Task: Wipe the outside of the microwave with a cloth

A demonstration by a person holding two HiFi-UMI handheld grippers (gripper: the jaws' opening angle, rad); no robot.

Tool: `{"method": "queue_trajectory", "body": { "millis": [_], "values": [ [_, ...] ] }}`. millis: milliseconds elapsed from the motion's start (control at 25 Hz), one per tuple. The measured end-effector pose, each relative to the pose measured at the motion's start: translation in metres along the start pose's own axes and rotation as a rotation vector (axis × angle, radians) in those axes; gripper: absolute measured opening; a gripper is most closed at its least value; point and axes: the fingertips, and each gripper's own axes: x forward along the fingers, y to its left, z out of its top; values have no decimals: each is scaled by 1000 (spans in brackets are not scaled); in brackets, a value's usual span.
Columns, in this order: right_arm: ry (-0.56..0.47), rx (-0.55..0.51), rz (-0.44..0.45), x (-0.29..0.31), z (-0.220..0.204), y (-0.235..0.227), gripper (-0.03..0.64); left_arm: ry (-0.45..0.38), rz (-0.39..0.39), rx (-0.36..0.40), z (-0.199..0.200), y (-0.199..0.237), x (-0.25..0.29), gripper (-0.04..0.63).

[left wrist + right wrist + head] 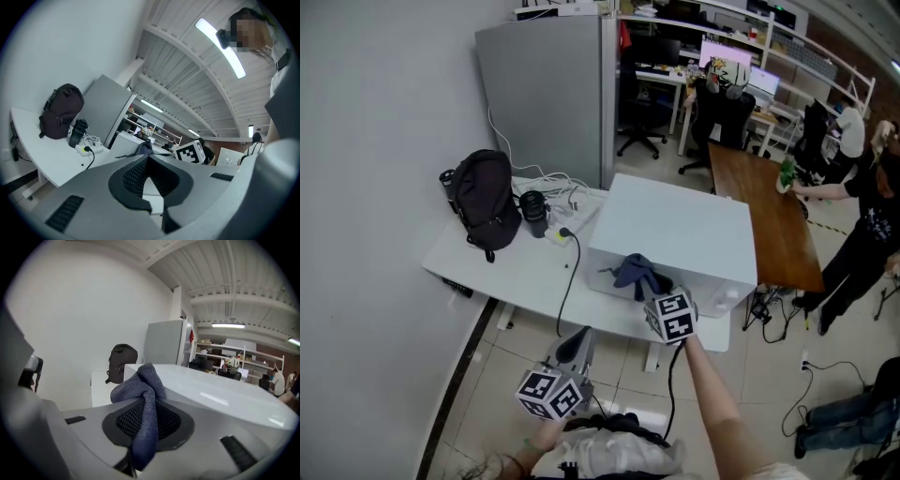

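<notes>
Fingers [125, 422] of the right gripper [144, 414] pinch the cloth [637, 274] at the microwave [680, 225]'s 6 o'clock edge for wiping; the left gripper [574, 351] idles closed, empty.

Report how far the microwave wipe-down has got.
Done: the blue cloth is picked up and clamped in the right gripper. In hand: the cloth is held at the front top edge of the microwave. Left: no surface looks visibly wiped, so treat the top, sides and front as still to do. The left gripper is shut, empty and takes no part.
</notes>
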Motion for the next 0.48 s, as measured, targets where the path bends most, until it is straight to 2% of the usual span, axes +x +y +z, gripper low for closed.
{"method": "queue_trajectory", "body": {
  "millis": [200,480],
  "values": [
    [148,104,38,39,-71,12,75,92,-63,59,-22,-8,0,-12],
    [391,145,65,79,-145,35,75,163,-87,55,-42,-14,-8,-11]
  ]
}}
